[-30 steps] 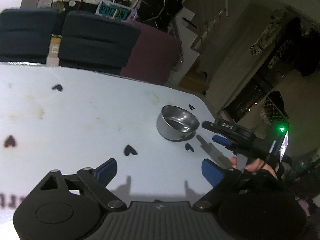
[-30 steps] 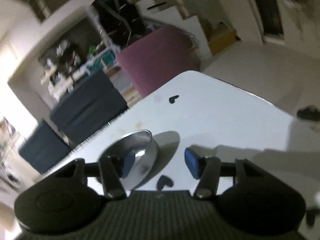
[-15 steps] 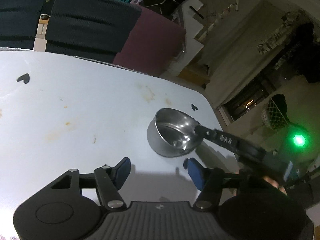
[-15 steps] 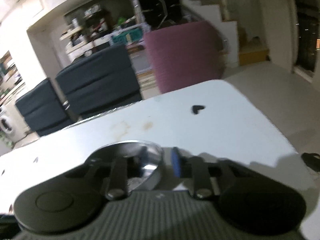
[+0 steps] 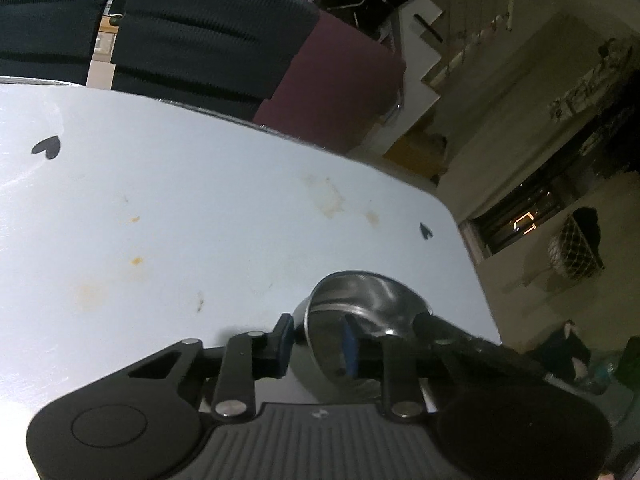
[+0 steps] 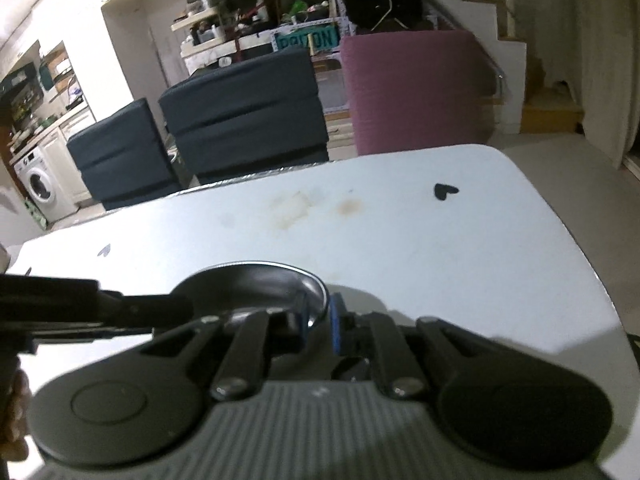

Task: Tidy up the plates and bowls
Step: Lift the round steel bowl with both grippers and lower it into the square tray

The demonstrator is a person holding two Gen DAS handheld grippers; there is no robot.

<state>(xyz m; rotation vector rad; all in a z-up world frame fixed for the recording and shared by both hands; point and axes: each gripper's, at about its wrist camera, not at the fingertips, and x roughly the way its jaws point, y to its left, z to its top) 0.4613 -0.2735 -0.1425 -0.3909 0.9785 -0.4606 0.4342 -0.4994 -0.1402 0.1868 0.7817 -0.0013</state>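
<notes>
The steel bowl (image 5: pixel 360 320) sits near the right-hand corner of the white table (image 5: pixel 200 220), and both tools straddle its wall: the left gripper (image 5: pixel 316 340) has just been closing with one blue pad outside and one inside the rim, while the right gripper (image 6: pixel 318 320) is clamped on the opposite rim, its jaws also just narrowed. Whether the left pads already press the metal cannot be told, so confirm that contact before lifting. Raise both hands together and level; thin polished steel will likely slip under uneven pull
</notes>
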